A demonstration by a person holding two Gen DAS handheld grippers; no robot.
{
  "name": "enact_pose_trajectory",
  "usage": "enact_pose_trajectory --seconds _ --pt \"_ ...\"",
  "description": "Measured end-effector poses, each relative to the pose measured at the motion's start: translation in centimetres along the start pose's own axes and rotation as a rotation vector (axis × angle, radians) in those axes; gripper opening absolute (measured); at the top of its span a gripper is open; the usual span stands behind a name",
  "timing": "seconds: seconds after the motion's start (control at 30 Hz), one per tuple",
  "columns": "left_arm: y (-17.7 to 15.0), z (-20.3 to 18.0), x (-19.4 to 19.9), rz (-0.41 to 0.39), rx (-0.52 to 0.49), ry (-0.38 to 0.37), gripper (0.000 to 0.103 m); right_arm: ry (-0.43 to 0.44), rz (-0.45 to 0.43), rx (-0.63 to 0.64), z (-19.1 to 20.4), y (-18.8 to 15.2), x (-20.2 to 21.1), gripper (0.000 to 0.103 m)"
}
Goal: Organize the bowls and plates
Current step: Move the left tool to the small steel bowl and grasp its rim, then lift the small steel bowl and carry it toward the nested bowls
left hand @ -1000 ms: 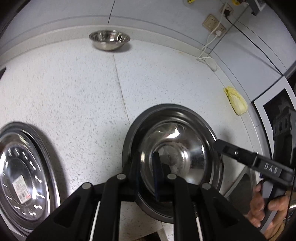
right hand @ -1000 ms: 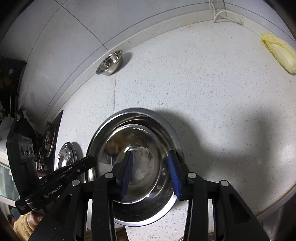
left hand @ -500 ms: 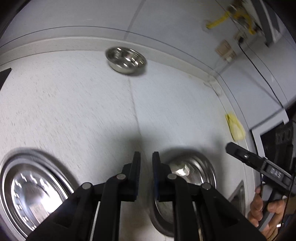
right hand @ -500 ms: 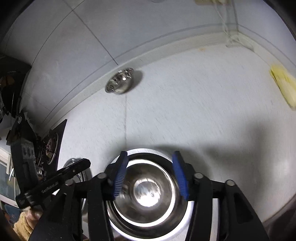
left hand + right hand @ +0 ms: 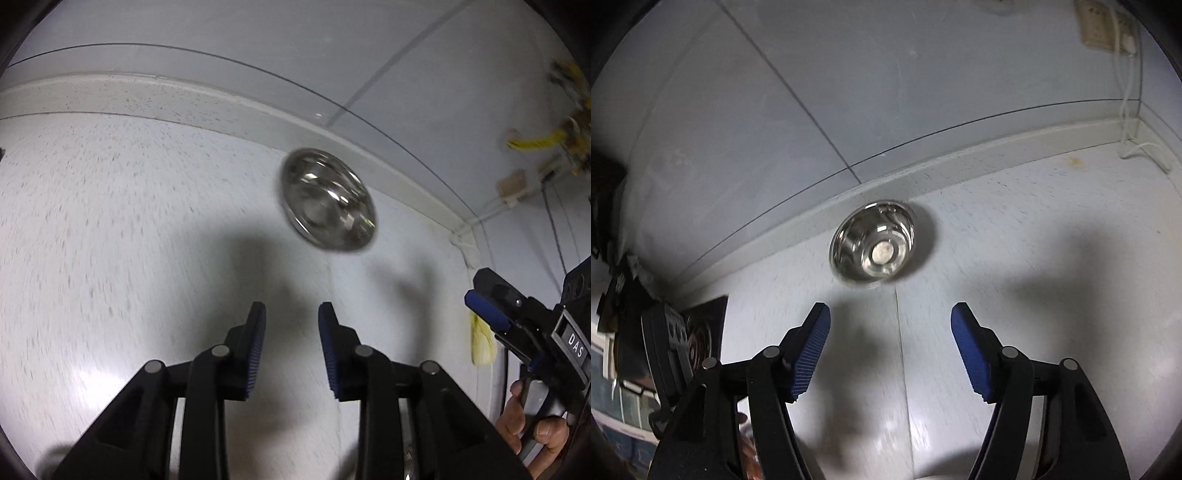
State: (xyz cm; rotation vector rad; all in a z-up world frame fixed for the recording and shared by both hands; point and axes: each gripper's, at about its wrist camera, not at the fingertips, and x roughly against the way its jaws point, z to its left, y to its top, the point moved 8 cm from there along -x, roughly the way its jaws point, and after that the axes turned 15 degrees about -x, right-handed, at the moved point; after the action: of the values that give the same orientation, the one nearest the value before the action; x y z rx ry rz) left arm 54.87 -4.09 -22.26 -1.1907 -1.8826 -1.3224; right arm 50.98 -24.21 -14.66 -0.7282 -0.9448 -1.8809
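A small steel bowl [image 5: 327, 199] stands alone on the white speckled counter [image 5: 129, 221] near the back wall. It also shows in the right wrist view [image 5: 875, 247]. My left gripper [image 5: 291, 314] is open and empty, above the counter, short of the bowl. My right gripper [image 5: 890, 314] is open wide and empty, with the bowl straight ahead beyond its fingertips. The right gripper also shows at the right edge of the left wrist view [image 5: 491, 299], held by a hand. The large bowl and the plates are out of both views.
A raised ledge [image 5: 960, 162] and grey tiled wall back the counter. A yellow-green vegetable [image 5: 482, 343] lies at the right behind the right gripper. Wall sockets [image 5: 1104, 26] and a white cable [image 5: 1130, 122] are in the far right corner. Dark stove [image 5: 701, 332] at left.
My left gripper let go of the large bowl's rim and opened. Both grippers rose and swung toward the small bowl at the back, which looks nearer. The large bowl and plate dropped out of view.
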Motion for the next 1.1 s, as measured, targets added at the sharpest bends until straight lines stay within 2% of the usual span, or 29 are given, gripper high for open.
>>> enact_pose_trajectory --seconds 0.17,0.37,0.57,0.73,0.87,0.9,0.97,1.0,1.07,1.1 --pt "3.8 2.1 -2.1 -0.016 -0.007 0.057 0.028 -0.037 0.032 -0.015 0.4 1.8 -4.9 0.063" --pt "6.9 2.5 -4.6 -0.029 -0.012 0.066 0.028 -0.087 0.047 0.008 0.5 3.7 -9.2 0.063" --pt "8.6 3.1 -7.8 -0.012 0.006 0.072 0.028 -0.110 0.046 0.001 0.0 5.0 -11.6 0.063" --pt "8.8 3.1 -9.7 0.003 0.017 0.058 0.028 -0.110 0.066 -0.010 -0.3 5.2 -13.1 0.063" --pt "8.9 2.7 -10.6 0.007 0.001 0.074 0.028 -0.111 0.079 0.010 -0.1 5.0 -14.2 0.062" --pt "8.9 2.6 -10.9 0.012 0.003 0.077 0.028 -0.111 0.080 0.016 0.0 4.9 -14.5 0.060" --pt "9.0 2.4 -11.7 0.024 0.022 0.062 0.028 -0.122 0.082 0.025 0.1 4.8 -14.6 0.042" --pt "9.1 2.5 -11.8 0.018 0.028 0.052 0.028 -0.126 0.088 0.025 0.2 4.8 -15.0 0.038" --pt "9.3 2.4 -12.1 0.016 0.045 0.025 0.024 -0.137 0.096 0.021 0.1 4.6 -15.5 0.025" --pt "9.4 2.4 -12.3 0.021 0.053 0.013 0.020 -0.139 0.099 0.018 -0.1 4.5 -15.7 0.022"
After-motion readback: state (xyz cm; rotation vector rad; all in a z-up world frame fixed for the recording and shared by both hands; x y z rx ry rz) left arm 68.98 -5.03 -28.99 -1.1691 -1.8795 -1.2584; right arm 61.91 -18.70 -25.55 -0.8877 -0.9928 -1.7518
